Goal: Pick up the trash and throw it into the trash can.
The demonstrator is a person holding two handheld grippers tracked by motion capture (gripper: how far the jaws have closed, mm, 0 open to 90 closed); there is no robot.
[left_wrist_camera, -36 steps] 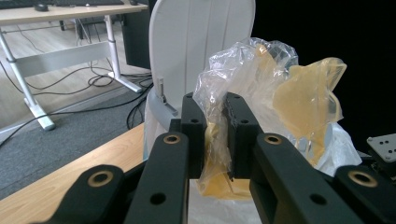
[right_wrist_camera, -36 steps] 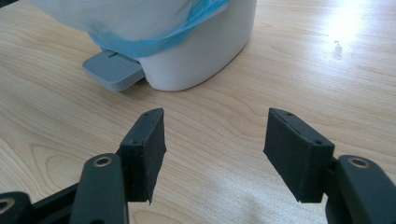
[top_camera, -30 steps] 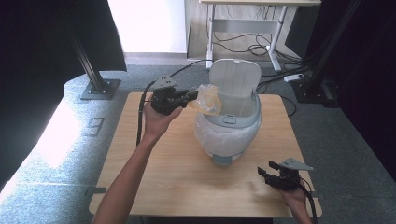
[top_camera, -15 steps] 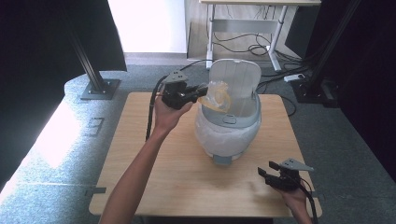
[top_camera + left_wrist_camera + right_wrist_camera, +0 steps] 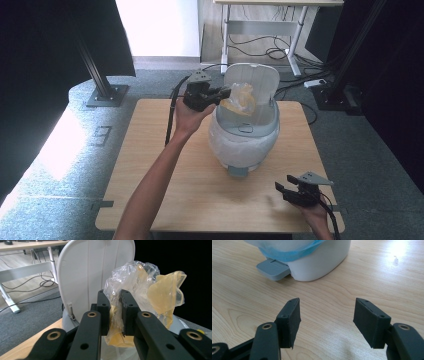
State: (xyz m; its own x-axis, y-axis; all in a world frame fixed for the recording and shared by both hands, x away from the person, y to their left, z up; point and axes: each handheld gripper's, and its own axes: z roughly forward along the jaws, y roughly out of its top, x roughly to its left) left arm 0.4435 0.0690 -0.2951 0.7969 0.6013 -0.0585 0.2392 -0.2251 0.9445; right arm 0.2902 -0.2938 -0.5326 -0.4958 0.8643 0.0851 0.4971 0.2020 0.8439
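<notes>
1. Nearest, at about 5 o'clock on the wooden table (image 5: 165, 190), the right gripper (image 5: 283, 191) rests in the person's hand with its jaws standing wide and nothing between them. It points toward the grey foot pedal (image 5: 272, 269) at the base of the bin.
2. In the middle of the table stands a white pedal bin (image 5: 243, 145) lined with a pale bag, its lid (image 5: 252, 80) tipped up and open toward 12 o'clock.
3. At about 11 o'clock from the bin, the left gripper (image 5: 226, 93) is held over the rim. Its jaws are pinched tight on a crumpled piece of clear and yellowish plastic wrap (image 5: 150, 287).
4. The wrap hangs above the bin's open mouth, in front of the raised lid, not yet inside.
5. Judged from this, the pickup and carry are done. What seems left is to open the left jaws so the wrap drops into the liner, then perhaps to close the lid.
6. Farthest, at 12 o'clock beyond the table, a desk frame (image 5: 260, 25) and loose cables (image 5: 260, 52) sit on the floor.
</notes>
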